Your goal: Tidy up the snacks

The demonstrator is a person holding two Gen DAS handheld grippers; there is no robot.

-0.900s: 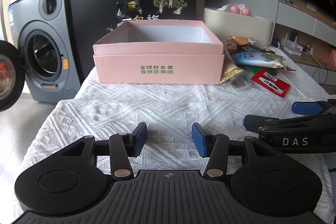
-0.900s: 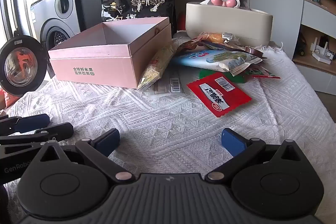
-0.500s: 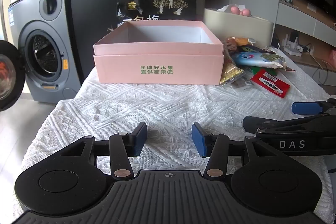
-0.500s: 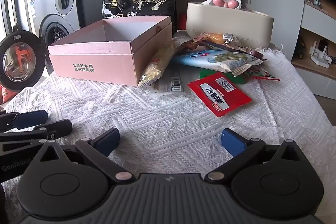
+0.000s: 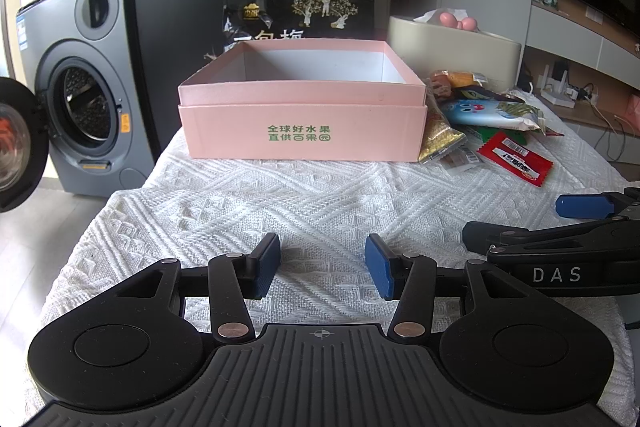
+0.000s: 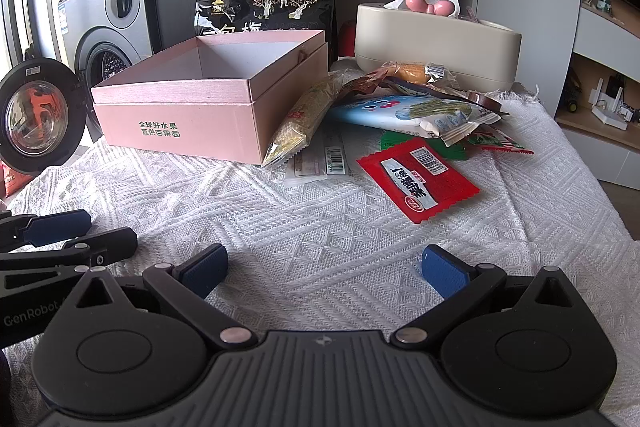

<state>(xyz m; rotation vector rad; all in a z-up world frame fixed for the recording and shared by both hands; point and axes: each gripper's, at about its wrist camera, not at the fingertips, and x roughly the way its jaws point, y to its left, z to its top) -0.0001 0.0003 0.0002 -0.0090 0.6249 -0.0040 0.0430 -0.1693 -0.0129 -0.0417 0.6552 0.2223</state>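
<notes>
Over the last second the right claw (image 6: 324,269), wide and empty, advanced toward the red packet (image 6: 418,181) at 1 o'clock. Left claw (image 5: 322,265), half-open, empty, stayed put; pink box (image 5: 302,121) remained unfilled.

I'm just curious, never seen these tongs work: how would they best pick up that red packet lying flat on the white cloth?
Probably by its near crimped edge. The red packet lies flat on the white cloth, apart from the pile, so there is nothing tall to clamp. The right tongs, open and empty, would likely come from the front, tilted down, pinching that thin edge.
</notes>
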